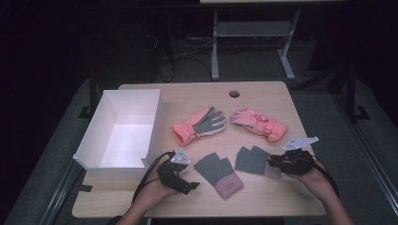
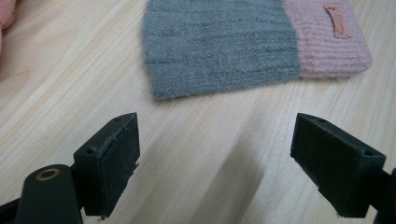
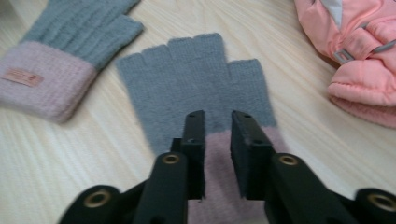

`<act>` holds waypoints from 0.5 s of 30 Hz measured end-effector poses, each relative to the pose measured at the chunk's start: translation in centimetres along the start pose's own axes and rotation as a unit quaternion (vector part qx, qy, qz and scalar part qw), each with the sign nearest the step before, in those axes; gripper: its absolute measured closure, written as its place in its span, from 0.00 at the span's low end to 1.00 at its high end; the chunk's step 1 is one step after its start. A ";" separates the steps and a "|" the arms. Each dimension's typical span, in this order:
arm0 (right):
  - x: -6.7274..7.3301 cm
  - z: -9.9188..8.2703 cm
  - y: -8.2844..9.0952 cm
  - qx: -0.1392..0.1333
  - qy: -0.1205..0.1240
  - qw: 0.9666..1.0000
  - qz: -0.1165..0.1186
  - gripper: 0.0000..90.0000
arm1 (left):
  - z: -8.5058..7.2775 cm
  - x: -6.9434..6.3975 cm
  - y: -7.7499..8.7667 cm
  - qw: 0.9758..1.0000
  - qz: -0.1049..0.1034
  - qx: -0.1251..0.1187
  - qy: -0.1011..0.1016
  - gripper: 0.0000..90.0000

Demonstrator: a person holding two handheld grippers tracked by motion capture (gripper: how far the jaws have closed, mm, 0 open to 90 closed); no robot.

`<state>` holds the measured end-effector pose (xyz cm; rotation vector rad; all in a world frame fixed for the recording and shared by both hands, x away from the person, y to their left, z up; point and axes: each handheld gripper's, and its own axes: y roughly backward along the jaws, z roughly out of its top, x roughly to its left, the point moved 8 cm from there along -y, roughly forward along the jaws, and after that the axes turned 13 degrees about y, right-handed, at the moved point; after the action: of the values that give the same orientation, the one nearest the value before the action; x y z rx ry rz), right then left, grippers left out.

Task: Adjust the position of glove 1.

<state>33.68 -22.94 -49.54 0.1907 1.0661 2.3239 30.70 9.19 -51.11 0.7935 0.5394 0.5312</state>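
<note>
Two grey knitted fingerless gloves with pink cuffs lie on the near part of the wooden table. The left glove (image 1: 218, 173) (image 2: 224, 46) (image 3: 70, 46) lies just right of my left gripper (image 1: 188, 184) (image 2: 219, 163), which rests low over bare wood, open wide, with nothing between its jaws. My right gripper (image 1: 274, 162) (image 3: 218, 126) sits over the pink cuff of the right glove (image 1: 251, 159) (image 3: 196, 79). Its jaws stand a narrow gap apart, and the cuff lies flat beneath them, not pinched.
Two pink padded winter gloves (image 1: 199, 125) (image 1: 258, 123) (image 3: 359, 56) lie in the middle of the table. A white open box (image 1: 155, 126) stands at the left edge. A round cable hole (image 1: 234, 93) is near the far edge. Bare wood lies along the front edge.
</note>
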 end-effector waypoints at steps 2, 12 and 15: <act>-0.2 -0.5 0.2 0.007 -0.001 1.000 0.001 0.81 | 0.0 0.1 0.1 1.000 0.002 0.000 0.000 0.17; -3.8 -2.9 0.7 0.014 -0.043 0.997 -0.059 1.00 | -0.1 0.0 0.0 1.000 0.001 0.002 0.001 0.17; -4.3 -3.9 -0.5 0.029 -0.056 0.997 -0.039 1.00 | -0.1 0.0 0.0 1.000 0.001 0.002 0.000 0.17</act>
<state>36.04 -27.59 -52.12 0.2939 1.0672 2.1869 30.64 9.22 -51.16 0.7976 0.5396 0.5311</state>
